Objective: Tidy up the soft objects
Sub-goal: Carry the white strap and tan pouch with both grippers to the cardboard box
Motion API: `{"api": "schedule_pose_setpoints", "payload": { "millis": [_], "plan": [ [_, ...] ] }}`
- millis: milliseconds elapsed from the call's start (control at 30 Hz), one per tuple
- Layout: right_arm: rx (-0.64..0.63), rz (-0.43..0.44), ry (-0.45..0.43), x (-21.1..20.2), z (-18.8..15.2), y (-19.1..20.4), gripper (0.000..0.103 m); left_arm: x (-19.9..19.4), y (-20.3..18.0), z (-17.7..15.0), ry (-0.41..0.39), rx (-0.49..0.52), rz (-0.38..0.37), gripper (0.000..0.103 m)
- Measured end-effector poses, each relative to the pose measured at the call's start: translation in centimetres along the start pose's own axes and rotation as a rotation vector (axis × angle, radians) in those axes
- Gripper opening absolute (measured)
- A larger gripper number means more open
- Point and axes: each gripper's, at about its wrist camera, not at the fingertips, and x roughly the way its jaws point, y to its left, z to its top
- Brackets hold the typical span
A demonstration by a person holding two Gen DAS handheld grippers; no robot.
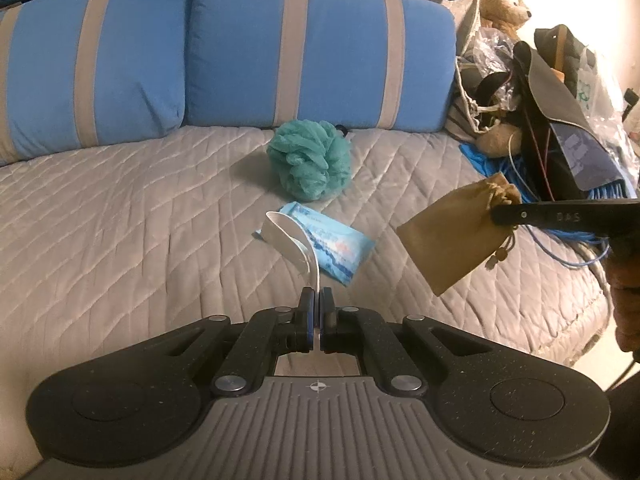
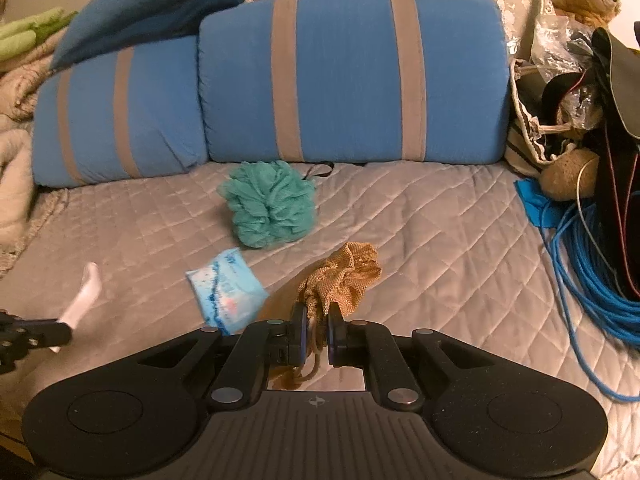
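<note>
Now pouch (image 1: 452,236) long axis diagonal, mouth up-right

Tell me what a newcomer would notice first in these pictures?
Probably the teal bath pouf in the middle of the grey quilted bed cover, before two blue striped pillows. Next, the tan drawstring pouch hanging from the right gripper, and the white strip pinched by the left gripper.

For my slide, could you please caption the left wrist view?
Left hand-held gripper holds a white strip; right one lifts a tan pouch.
</note>
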Motion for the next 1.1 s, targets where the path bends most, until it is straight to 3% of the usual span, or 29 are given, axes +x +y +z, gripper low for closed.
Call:
{"api": "schedule_pose_setpoints", "payload": {
  "millis": [700, 1100],
  "plan": [
    [0.055, 0.103, -0.027, -6.5, -4.5, 1.4, 0.012, -4.8, -1.5, -4.4, -0.005, -0.014, 0.037, 0.003],
    [0.097, 0.172, -0.048, -10.9, -7.4, 1.4, 0.012, -8.2, -2.8, -8.4, 0.035, -0.026, 0.020, 0.003]
  ]
}}
